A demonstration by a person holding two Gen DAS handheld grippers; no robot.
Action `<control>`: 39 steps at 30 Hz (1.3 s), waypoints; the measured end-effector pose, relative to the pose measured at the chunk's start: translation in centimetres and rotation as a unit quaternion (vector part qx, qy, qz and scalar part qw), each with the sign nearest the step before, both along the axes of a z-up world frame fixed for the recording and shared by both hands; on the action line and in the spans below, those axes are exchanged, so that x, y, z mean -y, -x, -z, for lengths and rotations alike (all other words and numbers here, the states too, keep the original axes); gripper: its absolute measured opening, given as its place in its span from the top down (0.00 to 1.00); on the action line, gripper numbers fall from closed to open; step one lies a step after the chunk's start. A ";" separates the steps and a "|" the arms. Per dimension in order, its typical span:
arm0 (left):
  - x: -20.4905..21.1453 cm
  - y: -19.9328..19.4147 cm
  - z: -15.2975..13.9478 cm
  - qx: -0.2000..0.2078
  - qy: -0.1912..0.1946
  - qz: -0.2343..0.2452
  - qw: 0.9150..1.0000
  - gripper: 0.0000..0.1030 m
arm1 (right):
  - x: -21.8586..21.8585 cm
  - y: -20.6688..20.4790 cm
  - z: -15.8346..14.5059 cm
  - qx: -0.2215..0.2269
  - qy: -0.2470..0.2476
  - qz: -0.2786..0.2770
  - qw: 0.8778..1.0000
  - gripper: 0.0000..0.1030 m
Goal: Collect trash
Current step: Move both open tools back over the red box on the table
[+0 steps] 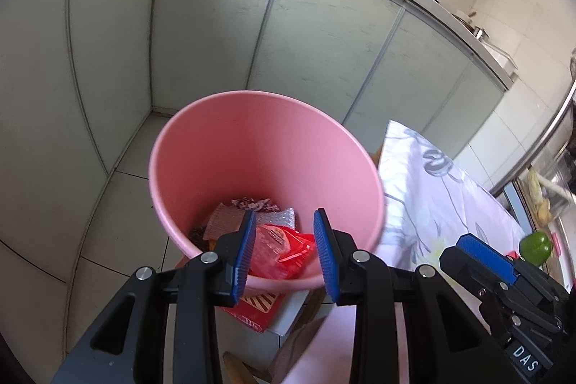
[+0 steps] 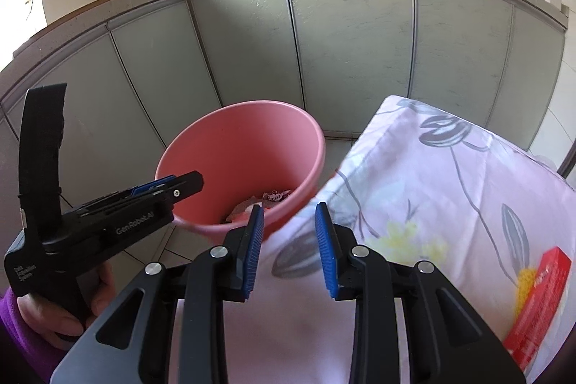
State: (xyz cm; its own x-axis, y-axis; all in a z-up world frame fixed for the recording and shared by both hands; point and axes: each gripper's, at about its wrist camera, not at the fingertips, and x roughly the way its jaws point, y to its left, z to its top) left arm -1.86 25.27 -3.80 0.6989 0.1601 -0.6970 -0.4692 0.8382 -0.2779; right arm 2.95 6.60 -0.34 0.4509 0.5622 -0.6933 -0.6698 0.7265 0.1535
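A pink bin (image 1: 252,146) stands on the floor beside the table; it also shows in the right wrist view (image 2: 230,160). Inside lie a red plastic wrapper (image 1: 279,252), a brown scrap (image 1: 223,222) and other bits of trash. My left gripper (image 1: 284,250) is open and empty, held over the bin's near rim; it also shows from the side in the right wrist view (image 2: 172,187). My right gripper (image 2: 289,247) is open and empty above the table's left edge, and one of its fingers (image 1: 482,256) shows in the left wrist view.
The table has a floral cloth (image 2: 450,204). A red box (image 2: 540,301) lies at its right. A green pepper (image 1: 536,247) sits at the far right. A red flat pack (image 1: 259,306) lies on the floor below the bin. Grey cabinets (image 1: 216,23) stand behind, pans on the counter.
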 end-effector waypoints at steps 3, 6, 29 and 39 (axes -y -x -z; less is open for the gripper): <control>1.4 -0.1 -0.1 -0.003 -0.004 0.014 1.000 0.69 | 1.3 0.7 0.0 0.001 0.000 0.006 1.000 0.71; 2.6 -0.3 0.0 -0.008 -0.011 0.027 1.000 0.69 | 2.3 1.3 0.0 0.005 0.001 0.011 1.000 0.71; 13.7 0.9 0.1 -0.019 -0.048 0.133 0.990 0.69 | 13.8 5.1 0.3 0.017 -0.011 0.100 0.995 0.71; 16.4 1.7 0.4 -0.032 -0.056 0.170 0.983 0.69 | 17.3 5.8 0.6 0.015 -0.018 0.130 0.991 0.71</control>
State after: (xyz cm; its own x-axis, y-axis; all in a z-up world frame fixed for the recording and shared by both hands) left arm -3.57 8.87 -4.20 0.6807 0.0021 -0.7326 -0.1695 0.9733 -0.1548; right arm -2.87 -10.65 -0.94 0.6037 0.4481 -0.6594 -0.4644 0.8699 0.1661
